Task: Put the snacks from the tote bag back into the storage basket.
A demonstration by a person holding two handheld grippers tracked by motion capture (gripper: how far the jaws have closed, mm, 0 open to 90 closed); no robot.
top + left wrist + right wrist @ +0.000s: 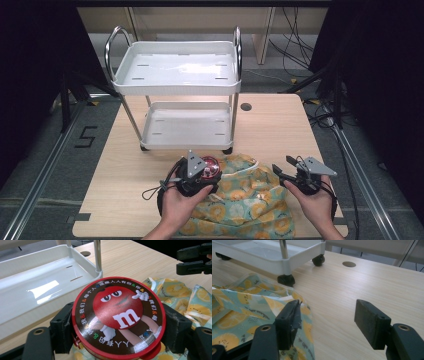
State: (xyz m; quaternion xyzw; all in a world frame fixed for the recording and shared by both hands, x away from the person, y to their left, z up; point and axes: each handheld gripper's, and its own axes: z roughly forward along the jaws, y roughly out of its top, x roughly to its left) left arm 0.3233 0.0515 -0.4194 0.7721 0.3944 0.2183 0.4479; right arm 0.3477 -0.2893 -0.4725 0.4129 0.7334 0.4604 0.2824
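Note:
My left gripper (206,169) is shut on a round red tin (117,315) with a cartoon candy figure on its lid; the jaws press its left and right rims. In the high view the tin (210,166) hangs just above the top edge of a lemon-print cloth bag (240,200), close to the lower tray of a white cart (182,127). My right gripper (283,171) stands open over the bag's right edge with nothing between its fingers. In the right gripper view the bag (242,312) lies under the left jaw, bare table under the right one. The right gripper (193,258) also appears far off.
The cart has two white trays (175,67) on chrome posts and small black castors (285,280). It stands on a light wooden table (280,125) with a round cable hole (245,106). Dark floor with cables lies beyond the table's right edge.

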